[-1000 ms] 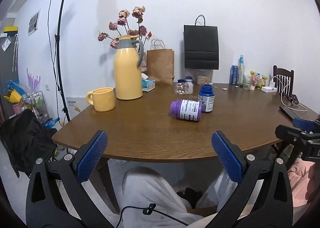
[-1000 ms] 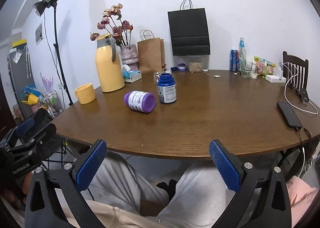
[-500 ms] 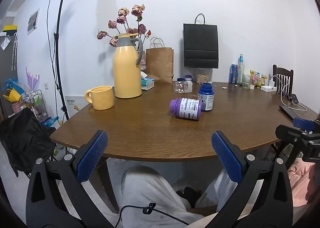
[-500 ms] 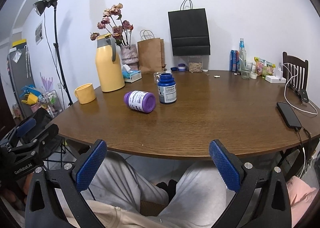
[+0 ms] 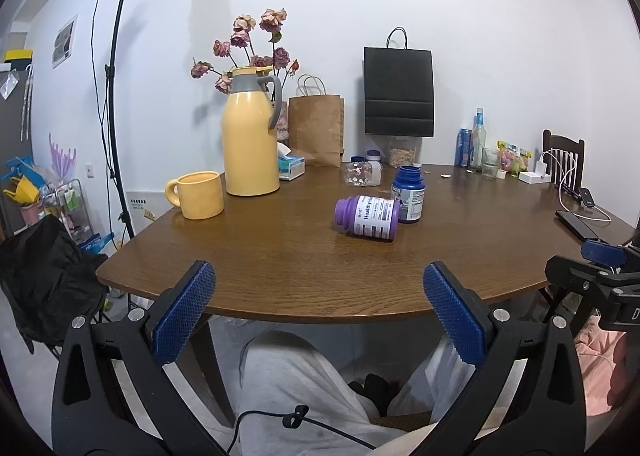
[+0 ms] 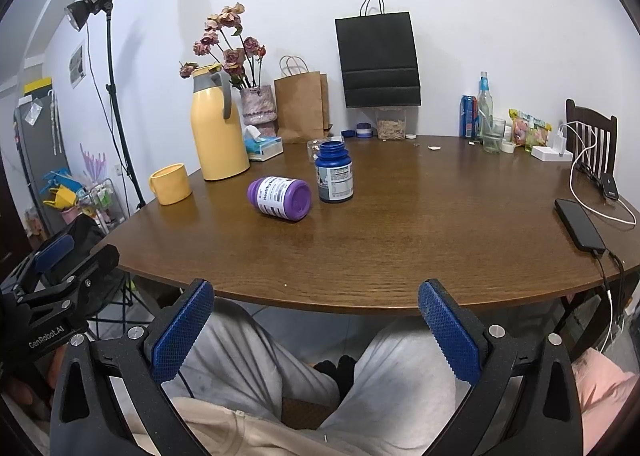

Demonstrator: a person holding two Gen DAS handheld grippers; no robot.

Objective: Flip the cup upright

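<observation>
Both grippers (image 5: pixel 316 296) (image 6: pixel 316 300), fingers wide and empty, should reach mid-frame and pinch the toppled purple bottle (image 5: pixel 367 218) across its body.

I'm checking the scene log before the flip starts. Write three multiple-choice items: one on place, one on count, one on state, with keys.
1. Where is the yellow mug?
A. left of the yellow jug
B. behind the black bag
C. beside the phone

2. How many paper bags stand by the wall?
A. one
B. two
C. four

3. How is the purple bottle?
A. upright
B. held
C. on its side

Key: A, mug sits left of jug; B, brown bag and black bag; C, it lies beside the upright blue bottle.
</observation>
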